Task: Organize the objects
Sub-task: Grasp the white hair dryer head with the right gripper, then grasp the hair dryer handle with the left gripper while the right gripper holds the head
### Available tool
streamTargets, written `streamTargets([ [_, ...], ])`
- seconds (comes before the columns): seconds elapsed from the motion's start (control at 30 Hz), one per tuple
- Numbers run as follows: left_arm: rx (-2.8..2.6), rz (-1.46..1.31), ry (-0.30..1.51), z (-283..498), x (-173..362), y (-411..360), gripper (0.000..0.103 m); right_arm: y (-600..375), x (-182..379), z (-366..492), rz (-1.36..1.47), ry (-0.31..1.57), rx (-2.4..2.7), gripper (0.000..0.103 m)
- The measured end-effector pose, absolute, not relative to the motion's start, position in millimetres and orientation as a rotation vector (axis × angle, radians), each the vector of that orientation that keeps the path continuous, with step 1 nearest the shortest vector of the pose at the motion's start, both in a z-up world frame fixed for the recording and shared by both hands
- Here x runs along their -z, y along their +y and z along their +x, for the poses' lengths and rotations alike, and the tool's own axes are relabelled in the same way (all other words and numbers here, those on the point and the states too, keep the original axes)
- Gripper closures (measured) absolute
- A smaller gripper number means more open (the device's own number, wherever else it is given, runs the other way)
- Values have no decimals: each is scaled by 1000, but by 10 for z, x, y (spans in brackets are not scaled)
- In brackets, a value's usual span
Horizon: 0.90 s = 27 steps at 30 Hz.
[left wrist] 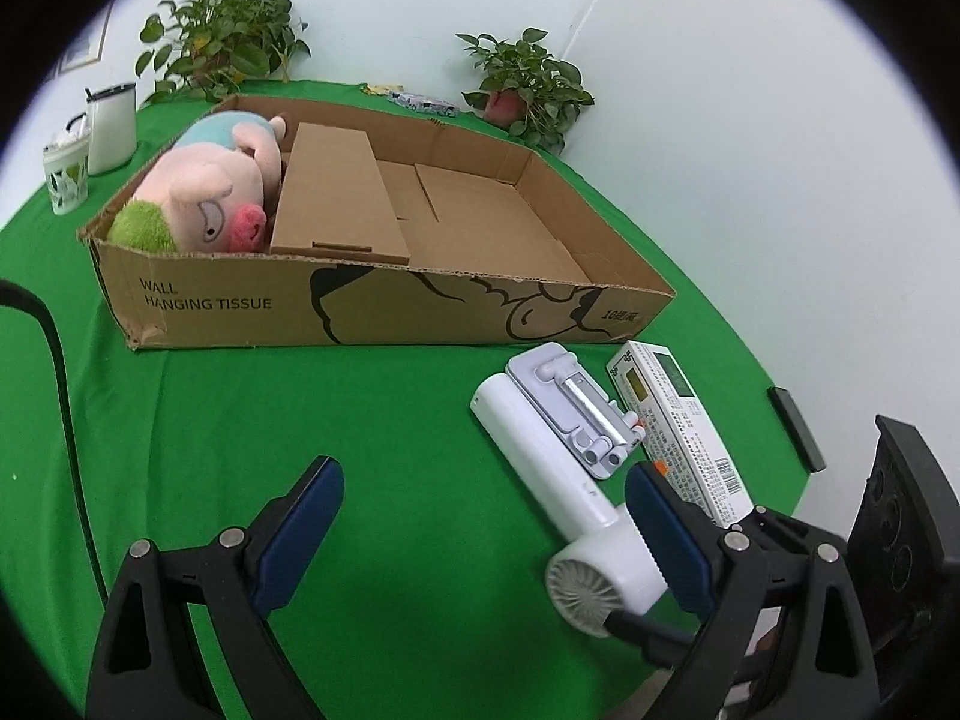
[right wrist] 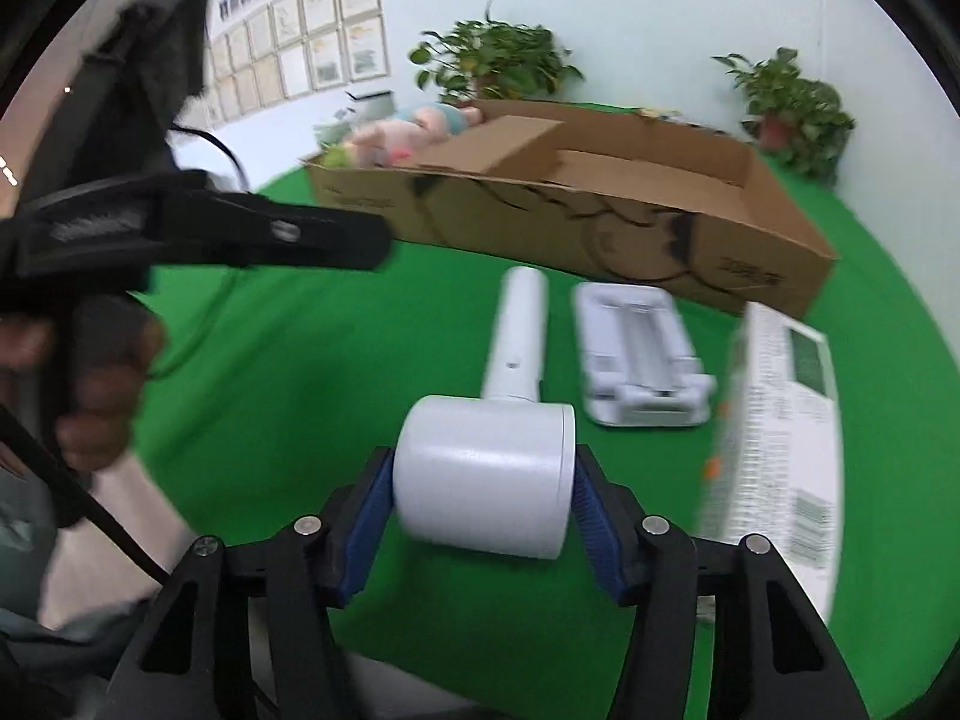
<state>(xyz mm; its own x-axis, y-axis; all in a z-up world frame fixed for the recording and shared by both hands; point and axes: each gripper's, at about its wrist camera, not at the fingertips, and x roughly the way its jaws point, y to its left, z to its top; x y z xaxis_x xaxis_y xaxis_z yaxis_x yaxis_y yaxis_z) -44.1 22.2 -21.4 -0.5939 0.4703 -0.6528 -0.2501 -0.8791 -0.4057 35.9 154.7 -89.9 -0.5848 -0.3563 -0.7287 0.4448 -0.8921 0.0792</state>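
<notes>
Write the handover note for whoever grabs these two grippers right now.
Left gripper: open, empty, above the green table.
Right gripper: jaws on either side of the hair dryer head, about closed on it; the dryer is still down at the table.
Cardboard box: plush toy at one end, the rest unfilled.
Done: toy boxed.
Left: the dryer, then the white phone stand and the printed carton, both lying in front of the box.
</notes>
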Motion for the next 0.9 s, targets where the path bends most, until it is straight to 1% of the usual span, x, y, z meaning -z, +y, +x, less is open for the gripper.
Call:
streamTargets([
  [0.03,-2437,-1134,-402,-466,229,203,8,1512,885,364,1091,149,2458,36],
  [0.07,-2409,-1153,-424,-491,253,185,8,1489,880,369,1087,142,2473,25],
  [0.1,-2375,-1172,-450,-523,280,168,8,1487,878,370,1082,129,2478,21],
  [0.17,-2319,-1188,-493,-580,326,166,8,1492,905,369,1094,93,2468,21],
  [0.27,-2221,-1210,-557,-707,412,242,8,1429,967,379,1122,140,2483,21],
  [0.33,-2150,-1230,-604,-818,485,315,8,1384,982,337,1143,153,2503,31],
  [0.37,-2118,-1248,-626,-881,529,360,8,1369,994,299,1161,143,2509,46],
  [0.47,-2053,-1298,-644,-956,623,468,11,1316,1014,271,1189,139,2550,47],
  [0.6,-2017,-1356,-595,-849,700,583,12,1235,1026,445,1198,99,2534,45],
  [0.63,-2005,-1362,-585,-805,723,614,16,1215,1036,481,1211,82,2529,45],
  [0.67,-1992,-1382,-575,-771,756,653,17,1196,1047,499,1223,66,2526,44],
  [0.73,-2015,-1399,-524,-750,764,679,32,1138,1070,524,1226,74,2544,44],
  [0.8,-2005,-1431,-527,-750,775,662,37,1093,1094,513,1234,109,2558,44],
  [0.9,-2019,-1456,-472,-739,772,668,47,1049,1099,496,1239,153,2565,45],
])
